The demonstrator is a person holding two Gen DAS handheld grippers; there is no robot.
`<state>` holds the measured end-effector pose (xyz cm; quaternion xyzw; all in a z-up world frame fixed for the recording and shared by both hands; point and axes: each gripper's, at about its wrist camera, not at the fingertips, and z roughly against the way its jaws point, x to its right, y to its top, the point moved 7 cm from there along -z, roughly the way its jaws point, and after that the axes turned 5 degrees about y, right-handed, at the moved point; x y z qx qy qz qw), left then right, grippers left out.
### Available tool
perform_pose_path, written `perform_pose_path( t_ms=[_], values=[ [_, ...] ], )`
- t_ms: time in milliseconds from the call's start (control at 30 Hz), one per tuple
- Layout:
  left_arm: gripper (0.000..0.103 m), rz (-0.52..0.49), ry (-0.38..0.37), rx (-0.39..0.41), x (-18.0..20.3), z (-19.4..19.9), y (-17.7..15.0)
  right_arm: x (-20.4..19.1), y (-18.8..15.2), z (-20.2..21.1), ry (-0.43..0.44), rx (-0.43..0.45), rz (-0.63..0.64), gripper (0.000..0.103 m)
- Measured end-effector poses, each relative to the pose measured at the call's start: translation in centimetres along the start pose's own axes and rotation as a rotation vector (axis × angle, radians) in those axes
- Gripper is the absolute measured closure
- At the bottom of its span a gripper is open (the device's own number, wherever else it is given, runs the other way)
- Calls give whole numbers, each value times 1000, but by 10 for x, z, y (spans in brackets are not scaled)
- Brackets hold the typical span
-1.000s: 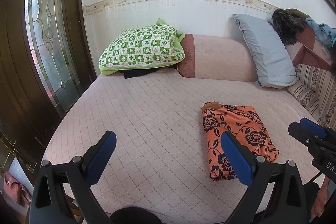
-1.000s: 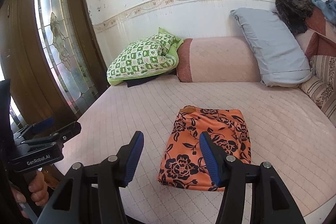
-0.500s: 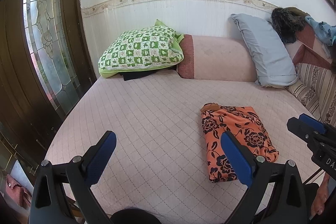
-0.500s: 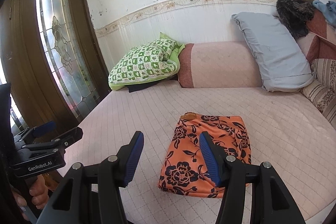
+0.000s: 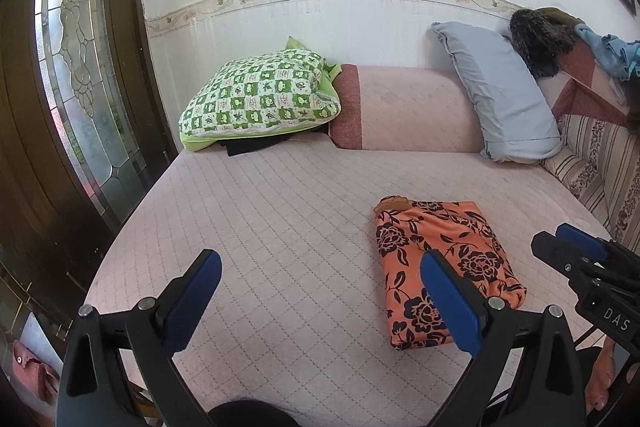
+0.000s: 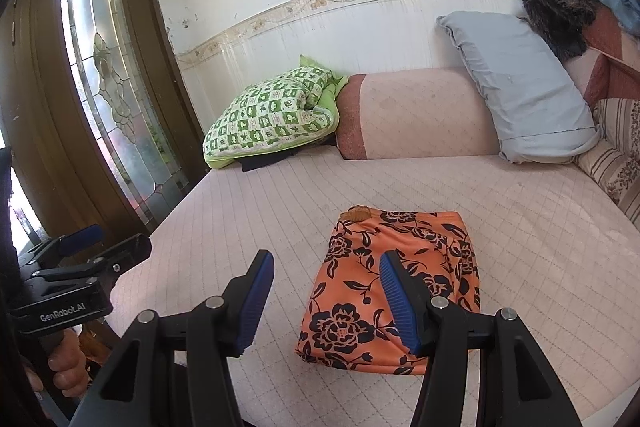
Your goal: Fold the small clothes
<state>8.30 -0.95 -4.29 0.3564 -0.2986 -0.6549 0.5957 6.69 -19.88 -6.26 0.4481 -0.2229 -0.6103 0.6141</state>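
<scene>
Well, the garment [image 6: 394, 291] already lies folded into a neat rectangle near the front edge of the bed [image 6: 260, 211], so judge it done or nearly so. Your left gripper [image 5: 320, 301] stands wide and empty above bare mattress; your right gripper [image 6: 326, 301] is half open, holding nothing, above the garment's near end. If you tidy, press the loose near corner flat without dragging.

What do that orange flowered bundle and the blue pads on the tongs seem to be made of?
The orange flowered bundle looks like thin, soft, matte printed fabric: it lies folded with rounded edges. The blue pads look like ribbed rubber or soft plastic, though which one is unclear.
</scene>
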Motion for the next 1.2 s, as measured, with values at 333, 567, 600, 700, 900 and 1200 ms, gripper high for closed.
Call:
perform_pose_path(
  t_ms=[333,567,600,700,900,1200],
  values=[
    [3,1,-29,0,6,-5,3,8,-1,1,-23,-8,-6,44],
    [3,-2,-46,-5,9,-5,0,10,-3,3,-32,-10,-10,44],
    [3,-1,-46,-6,9,-5,0,9,-3,2,-29,-11,-10,44],
    [3,2,-44,-8,8,-6,0,6,-4,0,-25,-15,-1,44],
    [3,5,-50,-15,9,-9,1,5,-5,-6,-10,-19,1,44],
    [3,2,-100,-24,23,-22,6,13,-5,-20,-4,-29,-12,44]
  ],
)
